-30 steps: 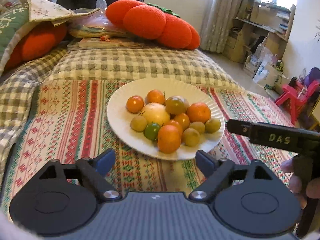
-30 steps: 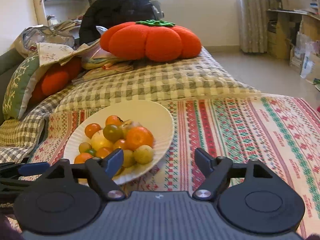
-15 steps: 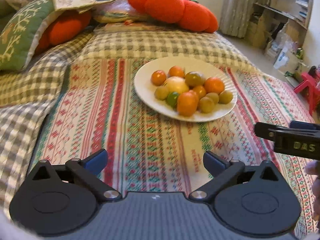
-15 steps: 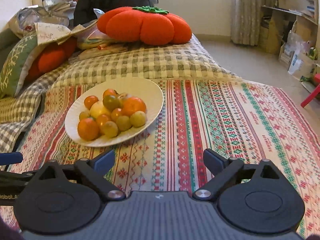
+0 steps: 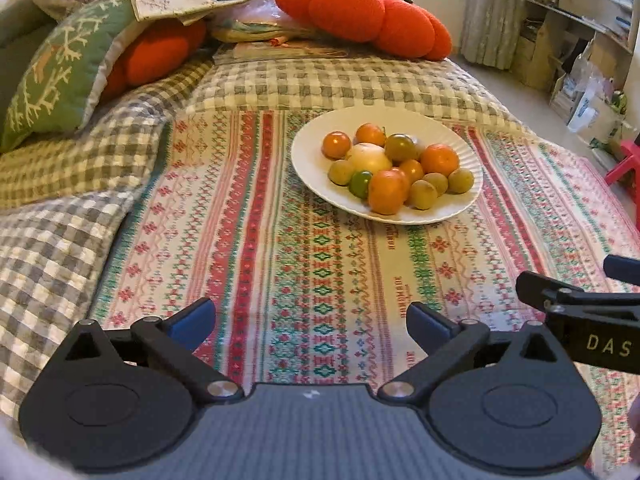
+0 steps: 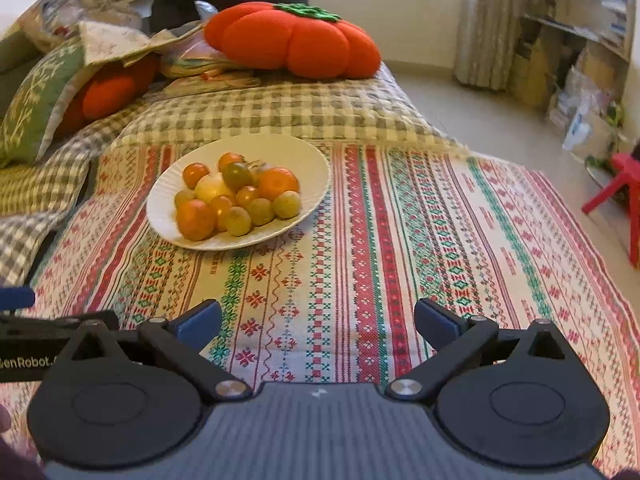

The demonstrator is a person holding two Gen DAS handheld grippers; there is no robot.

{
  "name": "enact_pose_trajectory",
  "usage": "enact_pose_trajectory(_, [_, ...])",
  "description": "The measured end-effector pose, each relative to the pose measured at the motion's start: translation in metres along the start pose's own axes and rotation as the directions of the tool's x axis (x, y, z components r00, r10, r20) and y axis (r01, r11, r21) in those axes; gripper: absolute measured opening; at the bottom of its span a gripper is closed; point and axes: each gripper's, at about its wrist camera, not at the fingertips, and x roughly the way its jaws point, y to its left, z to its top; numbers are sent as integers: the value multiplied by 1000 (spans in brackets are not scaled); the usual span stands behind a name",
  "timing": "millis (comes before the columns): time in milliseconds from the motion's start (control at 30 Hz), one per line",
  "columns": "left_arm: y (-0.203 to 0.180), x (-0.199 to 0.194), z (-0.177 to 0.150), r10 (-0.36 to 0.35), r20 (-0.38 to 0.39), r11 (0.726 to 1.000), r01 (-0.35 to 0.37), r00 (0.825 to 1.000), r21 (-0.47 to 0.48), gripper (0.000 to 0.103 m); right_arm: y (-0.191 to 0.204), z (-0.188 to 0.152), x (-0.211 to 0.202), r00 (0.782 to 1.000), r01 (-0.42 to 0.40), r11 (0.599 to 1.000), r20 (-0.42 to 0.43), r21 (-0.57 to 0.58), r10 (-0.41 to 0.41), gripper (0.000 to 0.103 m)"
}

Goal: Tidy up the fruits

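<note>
A white plate [image 5: 308, 152] lies on the striped patterned cloth and holds a pile of several small fruits: orange tangerines [image 5: 387, 191], yellow-green plums [image 5: 423, 194], a pale yellow fruit [image 5: 370, 159] and a green one [image 5: 360, 183]. The plate also shows in the right wrist view [image 6: 308, 156], up and to the left. My left gripper [image 5: 310, 316] is open and empty, well short of the plate. My right gripper [image 6: 318, 318] is open and empty, to the right of the plate and back from it. Each gripper shows at the edge of the other's view.
The striped cloth [image 5: 320, 280] covers a bed with a checked quilt [image 5: 340, 80]. An orange pumpkin cushion [image 5: 360, 12] and a green embroidered pillow [image 5: 52, 80] lie at the back. A red stool [image 6: 620, 184] and cluttered shelves [image 6: 580, 60] stand on the floor to the right.
Both grippers have pulled back and risen away from the plate, which now looks smaller and farther. Both jaws stay open and empty. The fruits have not moved.
</note>
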Motion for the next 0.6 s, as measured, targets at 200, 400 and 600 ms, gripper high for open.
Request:
enact_pose_trajectory(200, [2, 3, -1, -4, -17, 1000, 4, 1000, -13, 93, 3, 0, 1, 1000, -4, 1000, -5, -2, 4, 103])
enact_pose_trajectory(400, [2, 3, -1, -5, -19, 1000, 5, 1000, -14, 93, 3, -2, 2, 1000, 5, 1000, -12, -1, -5, 103])
enact_pose_trajectory(600, [3, 4, -2, -7, -25, 1000, 7, 1000, -17, 93, 2, -3, 2, 1000, 7, 1000, -15, 4, -7, 103])
